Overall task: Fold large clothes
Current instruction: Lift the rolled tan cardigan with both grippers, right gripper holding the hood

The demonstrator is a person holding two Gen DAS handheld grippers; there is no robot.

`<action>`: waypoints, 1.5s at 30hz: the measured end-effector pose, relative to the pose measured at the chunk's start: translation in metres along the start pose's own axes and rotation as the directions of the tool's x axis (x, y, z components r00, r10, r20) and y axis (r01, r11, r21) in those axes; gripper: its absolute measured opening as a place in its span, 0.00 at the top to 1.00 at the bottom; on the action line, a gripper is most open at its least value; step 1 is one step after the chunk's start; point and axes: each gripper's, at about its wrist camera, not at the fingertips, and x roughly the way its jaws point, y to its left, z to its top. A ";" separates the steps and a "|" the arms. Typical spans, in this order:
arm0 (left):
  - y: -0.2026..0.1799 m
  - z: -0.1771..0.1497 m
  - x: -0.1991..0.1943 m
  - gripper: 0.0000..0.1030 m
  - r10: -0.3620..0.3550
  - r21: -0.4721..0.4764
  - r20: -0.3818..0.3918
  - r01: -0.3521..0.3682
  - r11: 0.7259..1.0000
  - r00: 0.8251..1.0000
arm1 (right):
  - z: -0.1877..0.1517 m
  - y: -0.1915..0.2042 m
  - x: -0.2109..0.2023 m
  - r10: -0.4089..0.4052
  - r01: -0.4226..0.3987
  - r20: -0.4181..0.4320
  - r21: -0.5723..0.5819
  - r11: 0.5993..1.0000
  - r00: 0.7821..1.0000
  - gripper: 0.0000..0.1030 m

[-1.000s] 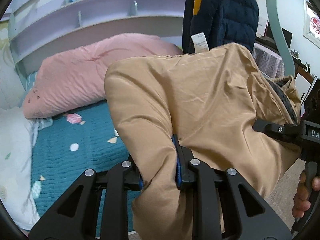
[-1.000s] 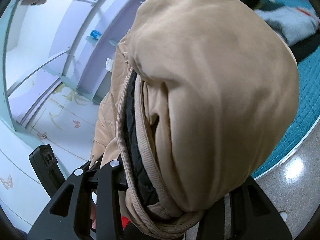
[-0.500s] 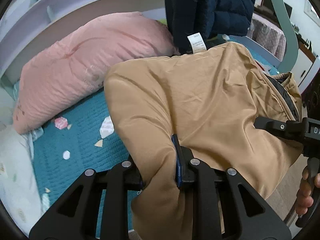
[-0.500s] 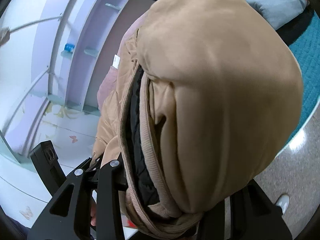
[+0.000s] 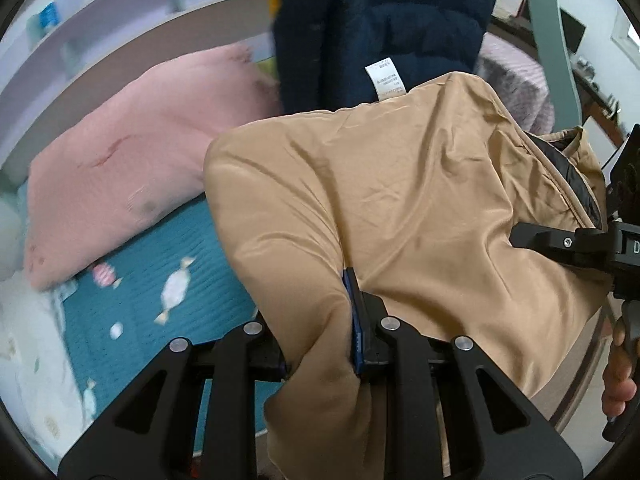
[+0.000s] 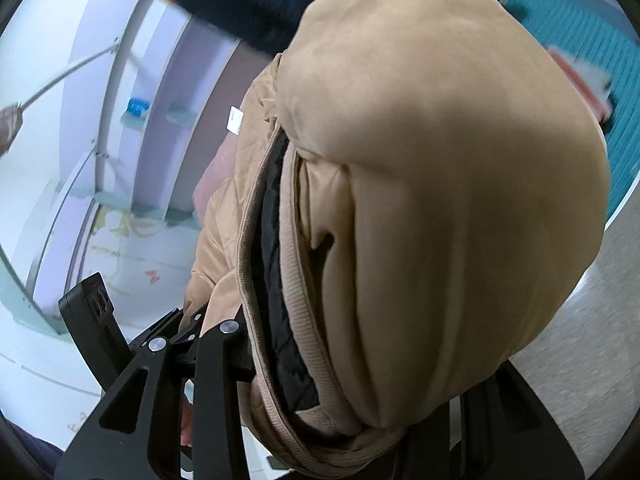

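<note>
A tan jacket with a black lining and a white care label hangs in the air between both grippers, above the near edge of the bed. My left gripper is shut on a fold of it at the lower middle of the left wrist view. My right gripper is shut on the jacket near its ribbed edge; tan cloth fills that view and hides the fingertips. The right gripper also shows in the left wrist view, at the right.
A teal bedspread lies below left, with a pink pillow on it. A dark navy jacket hangs behind the tan one. A lilac headboard shelf runs along the back. Grey floor lies off the bed's edge.
Both grippers have carried the tan jacket forward over the bed; the pink pillow and the navy jacket have grown nearer. The grips have not changed.
</note>
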 end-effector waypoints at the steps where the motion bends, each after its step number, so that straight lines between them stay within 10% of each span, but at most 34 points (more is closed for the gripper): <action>1: -0.004 0.009 0.005 0.79 -0.006 0.000 0.002 0.006 1.000 1.000 | 0.011 -0.003 -0.004 -0.014 0.014 0.008 -0.004 1.000 1.000 0.64; 13: -0.067 0.148 0.096 0.79 -0.080 0.037 0.041 0.079 0.996 0.996 | 0.146 -0.067 -0.033 -0.063 0.067 0.084 -0.042 0.997 0.994 0.64; 24: -0.118 0.200 0.203 0.79 -0.076 -0.070 -0.014 0.075 0.995 0.997 | 0.237 -0.176 -0.011 -0.044 0.044 0.005 -0.017 0.999 0.999 0.64; 45: -0.161 0.154 0.339 0.72 0.007 0.027 -0.192 -0.002 1.000 0.981 | 0.197 -0.322 0.063 0.013 0.015 -0.111 0.251 0.968 0.994 0.57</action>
